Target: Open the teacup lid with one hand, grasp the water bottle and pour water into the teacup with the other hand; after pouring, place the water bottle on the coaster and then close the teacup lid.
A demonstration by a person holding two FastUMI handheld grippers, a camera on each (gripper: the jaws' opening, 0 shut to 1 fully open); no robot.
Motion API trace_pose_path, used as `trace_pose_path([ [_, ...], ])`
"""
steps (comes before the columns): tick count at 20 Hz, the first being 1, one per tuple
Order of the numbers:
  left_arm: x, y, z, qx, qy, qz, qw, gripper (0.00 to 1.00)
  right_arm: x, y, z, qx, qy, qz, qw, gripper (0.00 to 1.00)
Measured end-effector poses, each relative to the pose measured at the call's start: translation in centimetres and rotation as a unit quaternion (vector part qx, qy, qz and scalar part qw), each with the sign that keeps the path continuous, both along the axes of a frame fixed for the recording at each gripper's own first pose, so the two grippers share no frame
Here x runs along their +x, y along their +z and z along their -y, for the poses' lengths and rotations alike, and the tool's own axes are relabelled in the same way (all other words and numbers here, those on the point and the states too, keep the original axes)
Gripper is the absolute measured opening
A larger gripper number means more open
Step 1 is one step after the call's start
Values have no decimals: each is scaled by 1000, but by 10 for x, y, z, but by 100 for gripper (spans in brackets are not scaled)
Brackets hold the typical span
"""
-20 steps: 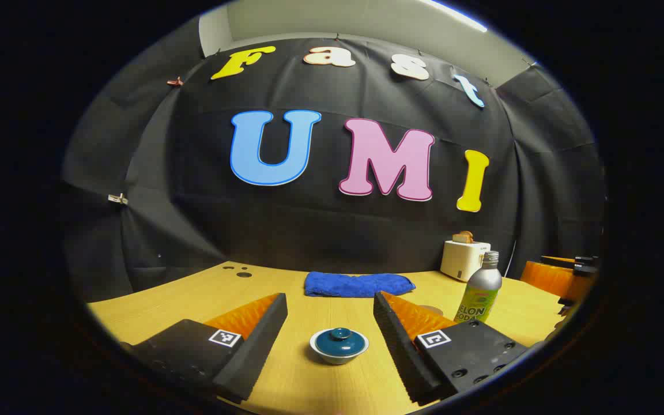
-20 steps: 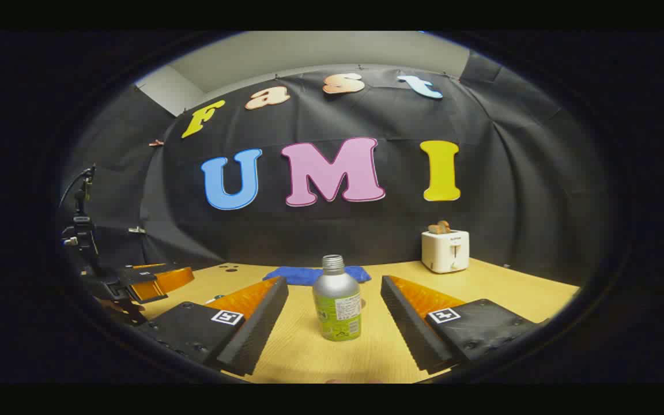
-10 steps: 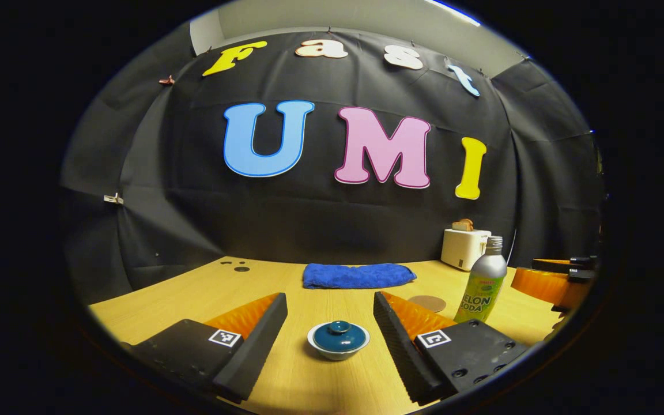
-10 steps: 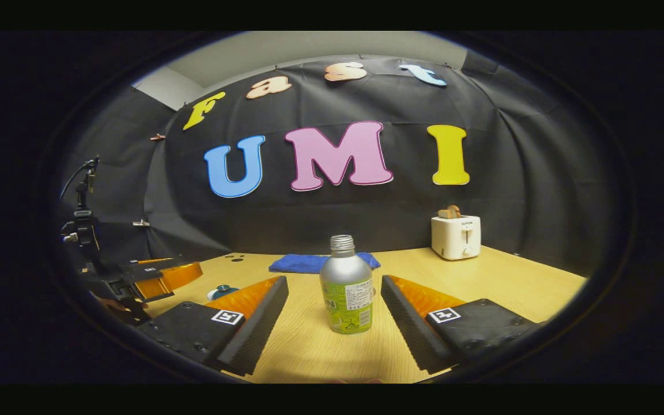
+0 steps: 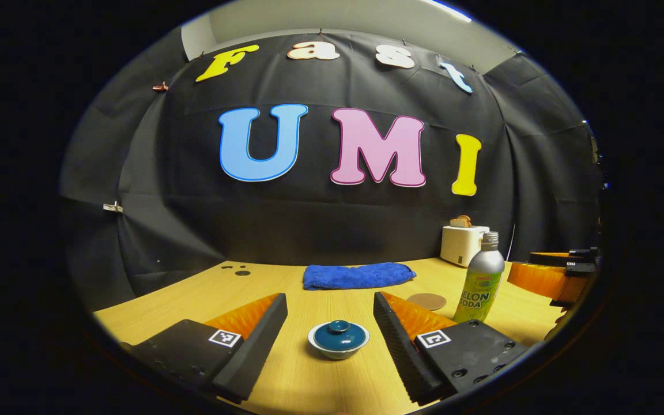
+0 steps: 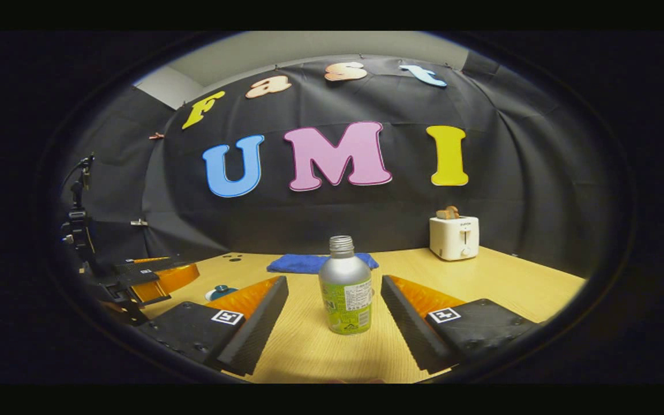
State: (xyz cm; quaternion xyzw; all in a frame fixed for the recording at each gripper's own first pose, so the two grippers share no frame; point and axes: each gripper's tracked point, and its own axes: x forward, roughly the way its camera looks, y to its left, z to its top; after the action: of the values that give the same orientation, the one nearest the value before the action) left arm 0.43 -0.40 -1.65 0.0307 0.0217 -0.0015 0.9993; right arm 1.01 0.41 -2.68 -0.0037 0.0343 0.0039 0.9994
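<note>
Left gripper (image 5: 330, 323), jaws released, brackets the lid (image 5: 339, 335) for lifting; right gripper (image 6: 335, 305), released, flanks the bottle (image 6: 346, 294).

"ELON ODA" on water bottle (image 5: 480, 282)

My table (image 5: 205, 294) looks like pale matt wood with a fine grain. The teacup lid (image 5: 338, 335) is glossy glazed ceramic. The water bottle (image 6: 346, 293) is brushed metal with a shiny printed label. Far back, the blue towel (image 5: 358, 275) is fluffy cloth, and the toaster (image 6: 454, 237) is smooth plastic.
</note>
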Motion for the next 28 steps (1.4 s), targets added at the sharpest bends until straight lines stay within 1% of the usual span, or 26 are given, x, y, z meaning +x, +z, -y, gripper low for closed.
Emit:
trace_pose_path([
  [16,-3,-21,-8,-15,3,-30,999,95,1,-12,-5,-4,1,-14,1000,100],
  [20,-3,-28,-11,-20,6,-40,999,94,2,-17,-7,-2,3,-20,1000,100],
  [26,-4,-29,-7,-39,12,-39,998,93,1,-17,-8,3,11,-17,1000,100],
  [28,-8,-26,-4,-36,11,-34,999,94,1,-21,-7,1,13,-22,1000,100],
])
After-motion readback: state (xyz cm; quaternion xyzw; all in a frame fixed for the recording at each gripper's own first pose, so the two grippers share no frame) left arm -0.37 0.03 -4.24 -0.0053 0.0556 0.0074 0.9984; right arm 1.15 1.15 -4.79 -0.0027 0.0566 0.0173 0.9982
